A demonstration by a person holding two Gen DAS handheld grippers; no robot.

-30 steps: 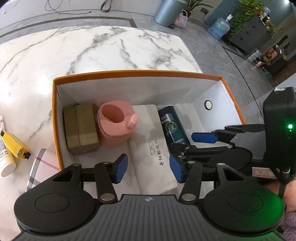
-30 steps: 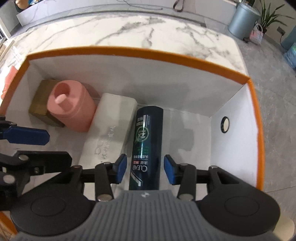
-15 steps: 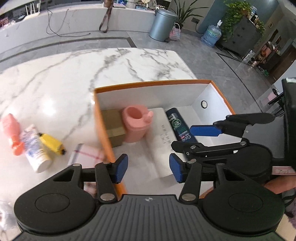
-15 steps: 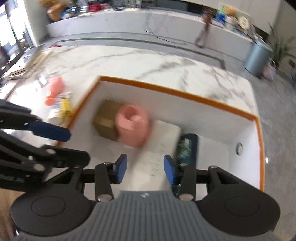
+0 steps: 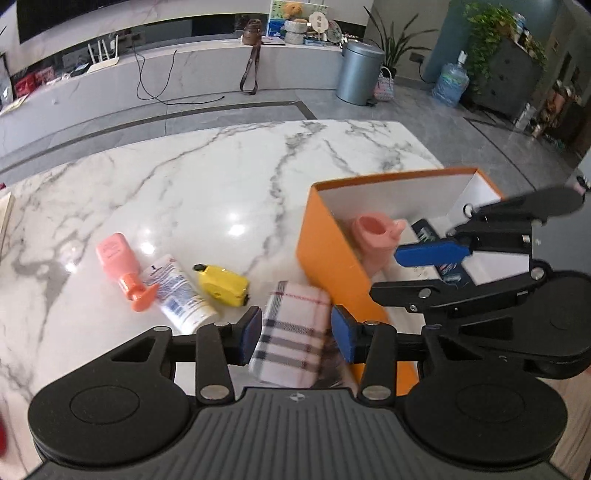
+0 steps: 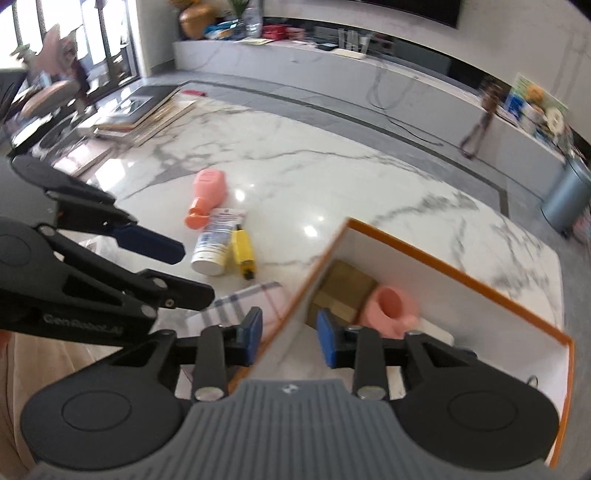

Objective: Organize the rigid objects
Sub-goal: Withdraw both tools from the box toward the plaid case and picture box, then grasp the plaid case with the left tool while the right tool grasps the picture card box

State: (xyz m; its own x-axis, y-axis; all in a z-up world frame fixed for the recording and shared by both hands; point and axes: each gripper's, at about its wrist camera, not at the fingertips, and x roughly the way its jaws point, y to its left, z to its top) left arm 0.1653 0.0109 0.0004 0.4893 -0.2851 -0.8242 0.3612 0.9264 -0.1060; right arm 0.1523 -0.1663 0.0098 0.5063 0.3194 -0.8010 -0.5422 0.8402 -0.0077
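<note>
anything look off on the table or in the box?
Nothing spilled or damaged. Four items lie loose outside the orange box: pink bottle, white tube and yellow object on their sides in a huddle, the bottle's cap against the tube, plus a plaid case tight against the box wall.

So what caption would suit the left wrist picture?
Left gripper open above a plaid case, beside the orange box on the marble table.

The surface (image 5: 221,177) is white marble with grey veins. Behind its far edge there is a grey tiled floor (image 5: 424,122), a long low marble bench (image 5: 184,62), a metal bin (image 5: 360,72), a water bottle (image 5: 450,83) and green plants (image 5: 487,33).
</note>
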